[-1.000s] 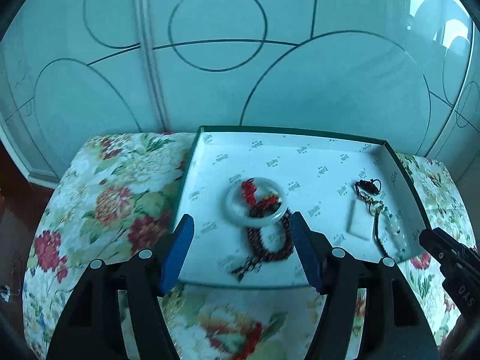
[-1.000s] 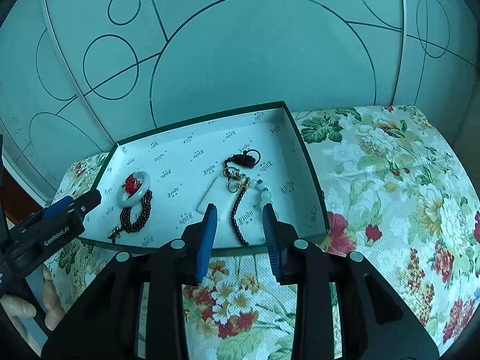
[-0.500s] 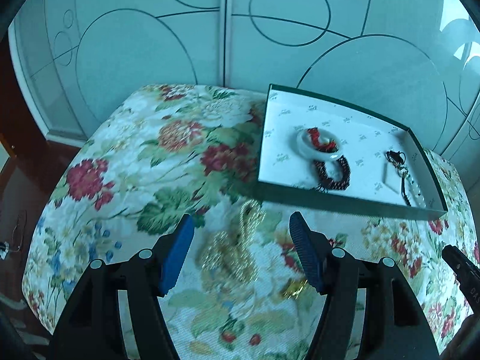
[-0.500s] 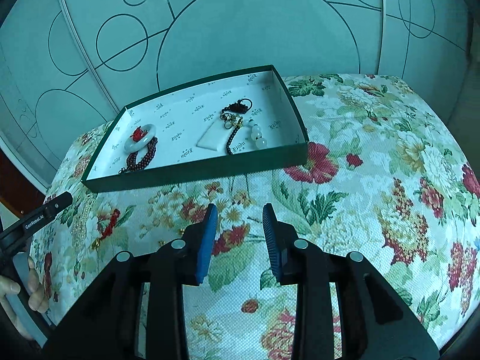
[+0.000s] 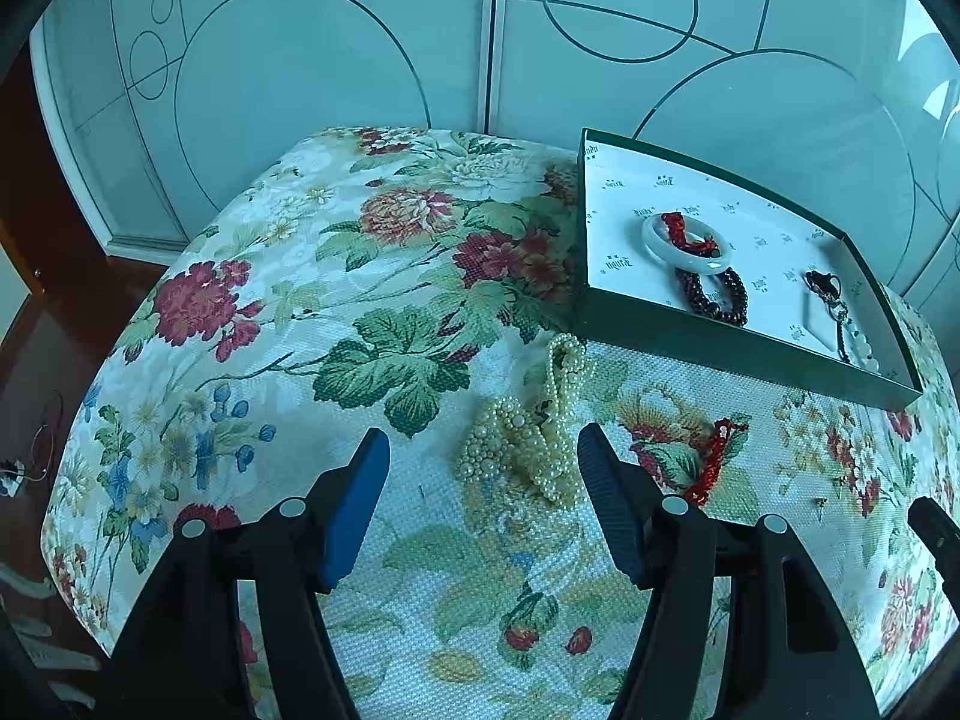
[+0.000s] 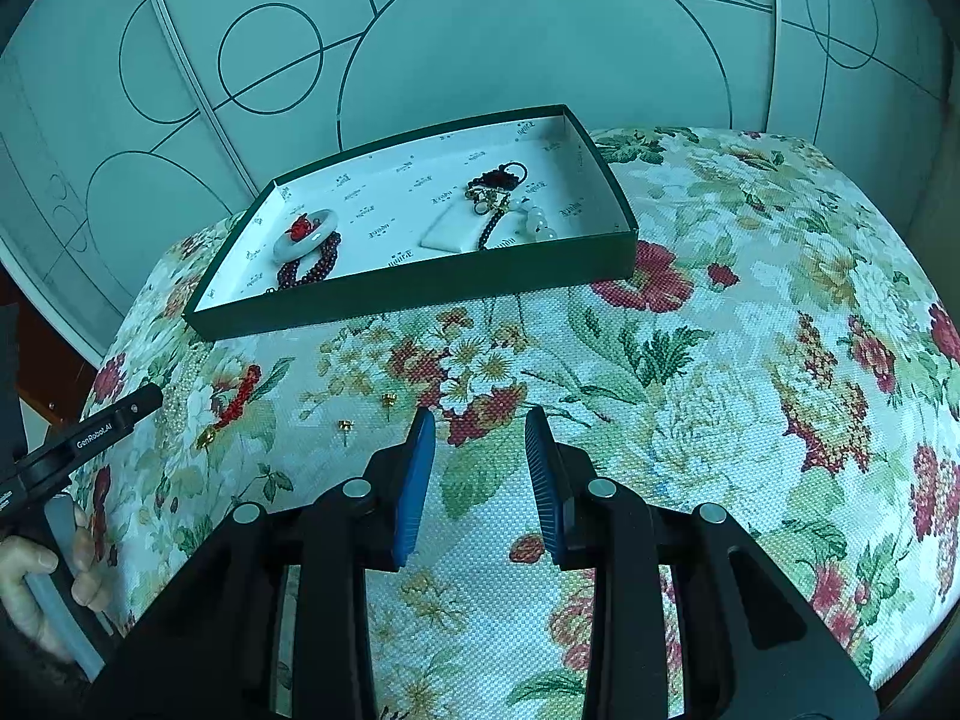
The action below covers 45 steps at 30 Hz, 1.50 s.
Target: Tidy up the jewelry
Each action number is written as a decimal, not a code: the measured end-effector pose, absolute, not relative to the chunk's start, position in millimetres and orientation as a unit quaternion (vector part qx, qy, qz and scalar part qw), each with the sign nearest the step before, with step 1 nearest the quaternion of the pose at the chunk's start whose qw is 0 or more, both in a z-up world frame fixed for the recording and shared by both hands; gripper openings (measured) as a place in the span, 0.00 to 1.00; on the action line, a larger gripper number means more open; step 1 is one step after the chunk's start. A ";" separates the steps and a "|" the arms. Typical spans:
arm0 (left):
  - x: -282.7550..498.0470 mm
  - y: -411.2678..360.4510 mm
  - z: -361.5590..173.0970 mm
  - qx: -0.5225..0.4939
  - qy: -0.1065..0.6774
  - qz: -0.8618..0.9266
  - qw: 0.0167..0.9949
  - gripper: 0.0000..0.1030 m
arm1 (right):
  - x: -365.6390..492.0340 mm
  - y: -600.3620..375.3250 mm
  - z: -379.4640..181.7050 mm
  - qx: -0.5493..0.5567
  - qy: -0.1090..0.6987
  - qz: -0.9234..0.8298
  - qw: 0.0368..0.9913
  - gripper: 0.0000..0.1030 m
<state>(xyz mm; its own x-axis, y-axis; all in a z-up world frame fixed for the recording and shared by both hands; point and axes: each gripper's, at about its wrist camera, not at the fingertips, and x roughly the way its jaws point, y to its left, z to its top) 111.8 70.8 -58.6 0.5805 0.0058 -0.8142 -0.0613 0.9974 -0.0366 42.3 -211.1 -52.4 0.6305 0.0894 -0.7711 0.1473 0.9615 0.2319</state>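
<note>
Pearl necklace [image 5: 531, 426] lies bunched on the floral cloth [image 5: 336, 312], its long axis running from the left gripper [image 5: 483, 468] toward the near wall of the green box [image 5: 738, 354], one strand reaching almost to that wall. Left gripper hovers over the pile, jaws well apart, holding nothing. Right gripper [image 6: 480, 450] has its jaws narrowly apart, empty, above bare cloth. A red bracelet [image 5: 717, 456] lies just right of the pearls; two small gold earrings [image 6: 366, 414] sit nearby. Inside the box: a pale bangle [image 5: 687, 243], dark beads [image 5: 714, 294]
</note>
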 end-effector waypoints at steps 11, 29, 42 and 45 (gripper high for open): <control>140.8 55.0 -75.4 -0.016 0.470 0.000 0.883 0.48 | 55.5 -205.3 -60.8 0.140 0.439 -0.010 0.888 0.30; 140.4 43.2 -76.1 0.007 0.450 -0.002 0.893 0.10 | 72.4 -191.8 -72.0 0.136 0.456 0.005 0.880 0.31; 137.7 53.3 -68.9 0.006 0.441 0.015 0.898 0.10 | 89.1 -172.0 -73.7 0.115 0.458 0.016 0.881 0.25; 137.5 54.9 -70.3 0.002 0.443 0.016 0.897 0.10 | 92.2 -169.5 -76.7 0.110 0.461 0.017 0.880 0.20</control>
<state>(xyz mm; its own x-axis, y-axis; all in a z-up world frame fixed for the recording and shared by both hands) 137.5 54.9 -70.3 0.6078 0.0309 -0.7935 -0.0270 0.9995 0.0182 92.2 -169.5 -76.7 0.5739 0.1307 -0.8084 0.0721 0.9753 0.2089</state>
